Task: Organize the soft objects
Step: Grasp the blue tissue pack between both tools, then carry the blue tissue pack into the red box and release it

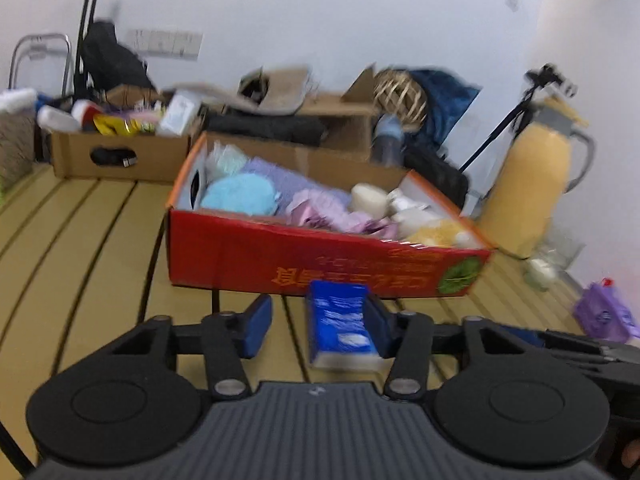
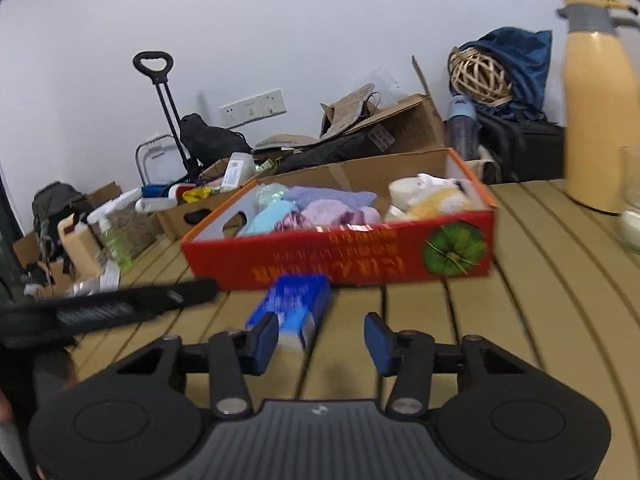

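Your left gripper (image 1: 316, 324) and right gripper (image 2: 320, 340) both gape around nothing; the tissue pack (image 1: 342, 324) lies near the red box (image 1: 320, 256). Grip it next, then box it.

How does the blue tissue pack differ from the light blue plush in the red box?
The blue tissue pack is boxy, glossy and dark blue; the light blue plush is rounded, fuzzy and pale. The pack lies on the slatted table in front of the red box; the plush sits inside it at its left end. Both look soft.
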`<action>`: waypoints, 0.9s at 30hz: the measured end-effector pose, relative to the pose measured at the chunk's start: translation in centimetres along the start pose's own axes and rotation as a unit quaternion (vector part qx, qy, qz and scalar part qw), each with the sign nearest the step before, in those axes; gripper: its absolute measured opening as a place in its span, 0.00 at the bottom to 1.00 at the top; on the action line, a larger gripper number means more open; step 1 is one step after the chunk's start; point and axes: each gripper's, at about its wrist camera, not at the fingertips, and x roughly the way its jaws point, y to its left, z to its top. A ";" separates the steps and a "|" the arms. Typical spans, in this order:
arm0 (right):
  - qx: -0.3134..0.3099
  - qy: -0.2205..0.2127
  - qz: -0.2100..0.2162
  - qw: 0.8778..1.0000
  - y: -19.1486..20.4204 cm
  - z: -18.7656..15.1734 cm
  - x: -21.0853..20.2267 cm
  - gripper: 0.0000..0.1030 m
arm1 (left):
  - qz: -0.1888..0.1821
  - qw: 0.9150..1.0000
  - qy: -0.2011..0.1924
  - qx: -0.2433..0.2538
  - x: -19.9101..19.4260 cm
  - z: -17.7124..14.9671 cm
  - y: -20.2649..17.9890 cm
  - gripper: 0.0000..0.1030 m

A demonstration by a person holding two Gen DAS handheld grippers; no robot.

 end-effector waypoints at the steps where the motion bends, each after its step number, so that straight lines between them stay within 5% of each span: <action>1: 0.008 0.002 -0.001 1.000 -0.2 0.5 1.4 0.44 | -0.004 1.000 0.012 -0.004 1.4 0.2 0.4 0.44; 9: 0.047 0.042 0.018 0.998 -0.9 0.6 7.8 0.20 | -0.072 0.993 0.063 -0.064 4.9 -0.5 2.4 0.21; 17: 0.111 0.049 0.055 0.991 -1.7 0.3 8.5 0.13 | -0.046 0.996 0.050 -0.064 3.4 -0.8 1.0 0.17; 27: 0.066 -0.011 0.038 0.997 -1.1 -1.0 -3.1 0.11 | -0.081 0.995 -0.022 -0.044 -4.8 -3.2 -5.6 0.16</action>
